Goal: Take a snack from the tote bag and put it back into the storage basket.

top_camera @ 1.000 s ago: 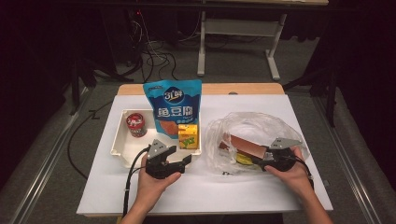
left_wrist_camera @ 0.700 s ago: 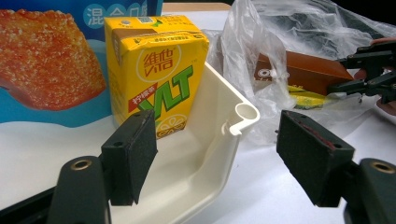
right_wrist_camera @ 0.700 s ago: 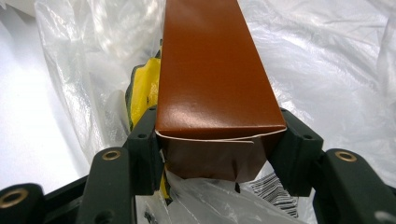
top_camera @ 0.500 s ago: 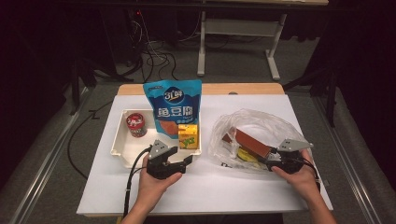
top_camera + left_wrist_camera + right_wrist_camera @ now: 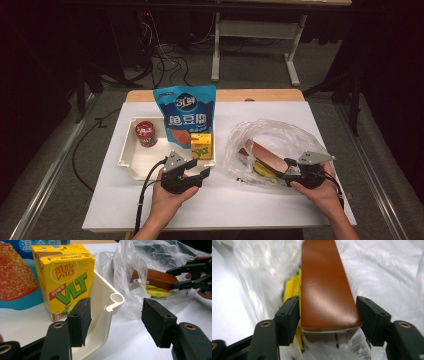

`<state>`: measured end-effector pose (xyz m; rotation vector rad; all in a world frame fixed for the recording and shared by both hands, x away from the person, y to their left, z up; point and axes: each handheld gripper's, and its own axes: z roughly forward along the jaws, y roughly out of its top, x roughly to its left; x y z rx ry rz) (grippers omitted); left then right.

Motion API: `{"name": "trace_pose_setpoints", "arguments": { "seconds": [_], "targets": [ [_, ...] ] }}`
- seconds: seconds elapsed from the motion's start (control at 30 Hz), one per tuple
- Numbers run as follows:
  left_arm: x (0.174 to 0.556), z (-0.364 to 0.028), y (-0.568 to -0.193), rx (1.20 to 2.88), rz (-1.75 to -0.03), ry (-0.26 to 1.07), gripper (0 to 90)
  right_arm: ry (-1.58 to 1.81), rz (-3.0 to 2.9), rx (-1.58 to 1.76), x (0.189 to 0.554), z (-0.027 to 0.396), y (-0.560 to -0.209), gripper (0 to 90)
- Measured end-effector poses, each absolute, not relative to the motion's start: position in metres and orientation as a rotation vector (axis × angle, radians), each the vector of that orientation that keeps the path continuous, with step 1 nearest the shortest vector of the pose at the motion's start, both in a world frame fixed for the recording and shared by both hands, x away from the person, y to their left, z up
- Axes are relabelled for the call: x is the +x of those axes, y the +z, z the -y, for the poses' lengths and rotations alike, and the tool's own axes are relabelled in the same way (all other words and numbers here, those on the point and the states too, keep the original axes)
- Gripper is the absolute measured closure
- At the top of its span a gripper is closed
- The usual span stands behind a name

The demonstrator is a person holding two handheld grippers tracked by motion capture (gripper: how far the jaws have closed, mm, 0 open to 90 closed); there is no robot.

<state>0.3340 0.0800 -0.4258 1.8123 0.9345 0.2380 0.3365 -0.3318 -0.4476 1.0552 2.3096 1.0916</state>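
Brown box (image 5: 328, 287): inside clear plastic bag (image 5: 280, 137) at desk's 3 o'clock, bracketed by right claw (image 5: 328, 315), jaws just widened, for extraction. Left claw (image 5: 116, 320): half-open, empty, narrowing, astride white tray (image 5: 110, 302) corner near yellow carton (image 5: 63, 277), apparently to steady the tray.

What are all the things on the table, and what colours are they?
Tray: 1, white, left part of the table.
Can: 1, red, standing in the tray.
Snack bag: 1, blue, upright at the tray's back.
Drink carton: 1, yellow, in the tray by the snack bag.
Plastic bag: 1, clear, right part of the table.
Brown box: 1, inside the plastic bag, between the right gripper's jaws.
Yellow packet: 1, in the plastic bag beside the box.
Table: 1, white top.
Left gripper: 1, black, open, at the tray's corner.
Right gripper: 1, black, at the plastic bag.
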Motion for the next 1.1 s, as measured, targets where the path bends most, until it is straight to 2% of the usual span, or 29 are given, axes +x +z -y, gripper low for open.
{"name": "trace_pose_setpoints", "arguments": {
  "seconds": [0.13, 0.3, 0.63, 0.97, 1.1],
  "targets": [
    [0.334, -0.08, -0.427, 1.811, -0.938, 0.234, 40.8, 1.097, -2.27, 1.062, 0.342, 0.325, -0.439, 36.1],
    [0.334, -0.08, -0.427, 1.814, -0.935, 0.233, 40.6, 1.043, -2.321, 1.077, 0.355, 0.316, -0.449, 36.1],
    [0.333, -0.078, -0.427, 1.813, -0.93, 0.226, 41.6, 0.995, -2.381, 1.119, 0.362, 0.311, -0.46, 42.8],
    [0.329, -0.065, -0.424, 1.798, -0.907, 0.234, 53.7, 1.034, -2.356, 1.062, 0.348, 0.318, -0.445, 44.3],
    [0.325, -0.045, -0.422, 1.797, -0.889, 0.224, 54.7, 1.045, -2.368, 1.031, 0.343, 0.317, -0.444, 44.4]
  ]
}}
